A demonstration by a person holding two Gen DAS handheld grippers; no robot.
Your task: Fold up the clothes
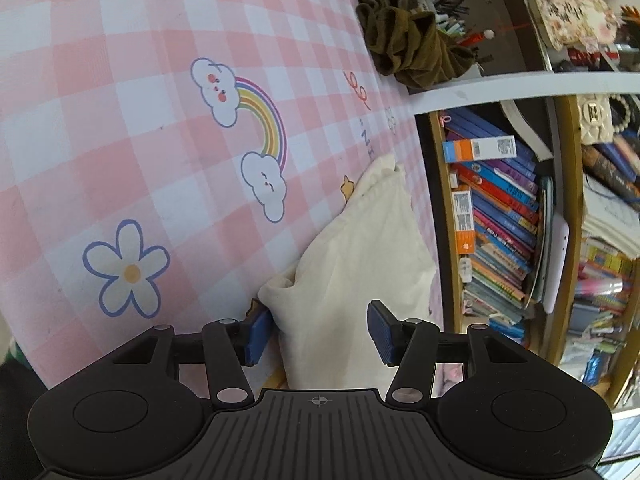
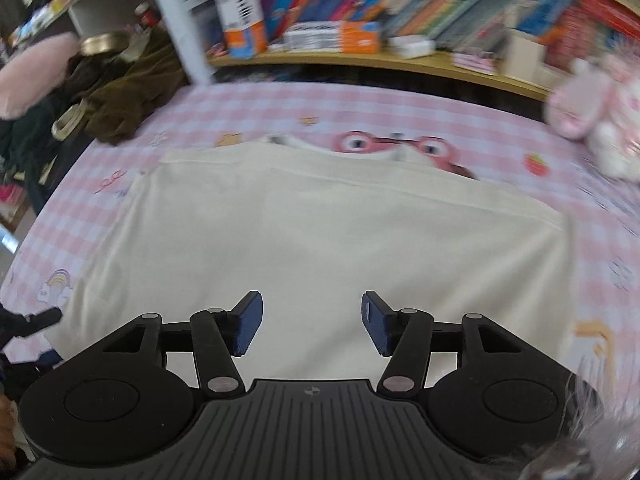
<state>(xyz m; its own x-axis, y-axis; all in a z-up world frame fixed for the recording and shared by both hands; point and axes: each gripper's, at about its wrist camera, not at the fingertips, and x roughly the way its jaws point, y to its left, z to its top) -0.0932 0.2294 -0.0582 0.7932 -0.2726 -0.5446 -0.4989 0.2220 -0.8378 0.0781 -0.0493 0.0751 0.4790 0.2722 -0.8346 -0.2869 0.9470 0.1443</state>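
A cream garment [image 2: 312, 232] lies spread flat on the pink checked mat [image 2: 600, 216] in the right wrist view, its far edge folded over. My right gripper [image 2: 311, 322] is open and empty, hovering above the garment's near part. In the left wrist view the same cream garment [image 1: 360, 264] shows as a bunched edge by the mat's [image 1: 120, 140] side. My left gripper [image 1: 320, 332] is open with the cloth lying between its blue pads [image 1: 258, 334], the left pad touching the fold.
A bookshelf [image 1: 500, 216] full of books stands just past the mat's edge, and shows again in the right wrist view [image 2: 400, 12]. A brown-olive garment [image 1: 408, 40] lies heaped at the mat's corner. A pink plush toy [image 2: 596, 120] sits far right.
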